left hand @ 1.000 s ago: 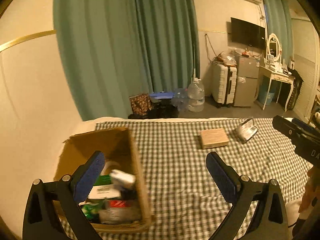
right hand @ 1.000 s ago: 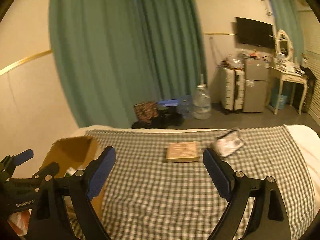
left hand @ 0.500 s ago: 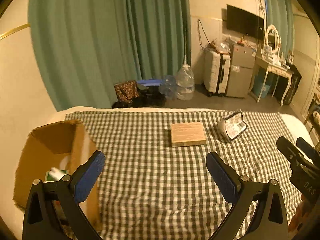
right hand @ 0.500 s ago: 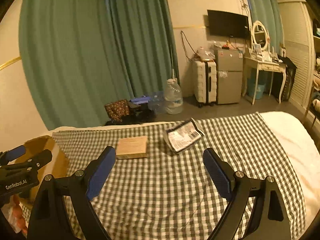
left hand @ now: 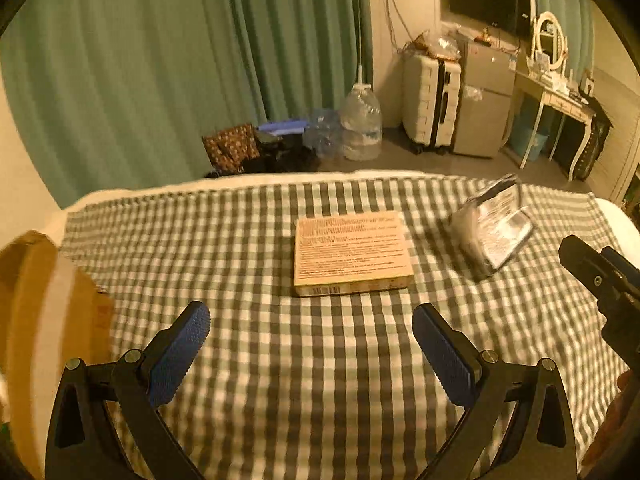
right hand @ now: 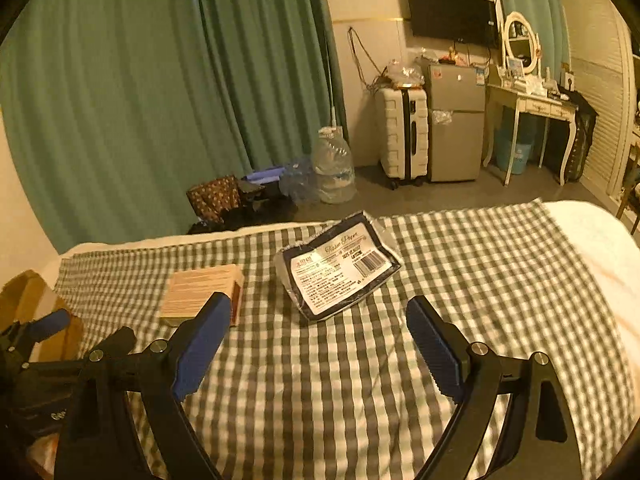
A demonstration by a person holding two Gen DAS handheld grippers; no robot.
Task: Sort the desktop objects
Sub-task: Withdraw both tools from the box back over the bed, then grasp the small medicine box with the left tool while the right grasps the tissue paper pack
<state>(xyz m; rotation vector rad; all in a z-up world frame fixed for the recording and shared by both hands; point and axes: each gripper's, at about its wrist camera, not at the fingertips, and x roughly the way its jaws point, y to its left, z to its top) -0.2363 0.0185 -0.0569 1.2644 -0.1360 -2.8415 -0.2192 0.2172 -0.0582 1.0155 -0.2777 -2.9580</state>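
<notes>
Gingham cloth [left hand: 304,360], green and white, is filling both wrist views as I am bringing the two grippers down from the cardboard box [left hand: 44,300] toward what is lying unsorted. A second ago my left view was looking into that box, packed with small items; now it is sliding off to the far left edge, and the flat tan carton [left hand: 352,254] is sitting squarely ahead of the left gripper [left hand: 310,334], whose blue pads are standing wide apart with nothing between them. In the right view the tissue paper pack [right hand: 340,266], dark-edged with a white label, is lying ahead of the right gripper [right hand: 316,328], which is likewise spread wide and empty; half a second ago that pack sat smaller and farther up the frame. The carton and the pack are resting near each other on the cloth, not touching. I am reading the shift as each hand lining up on its own object, with only these two pieces left to lift into the box.
</notes>
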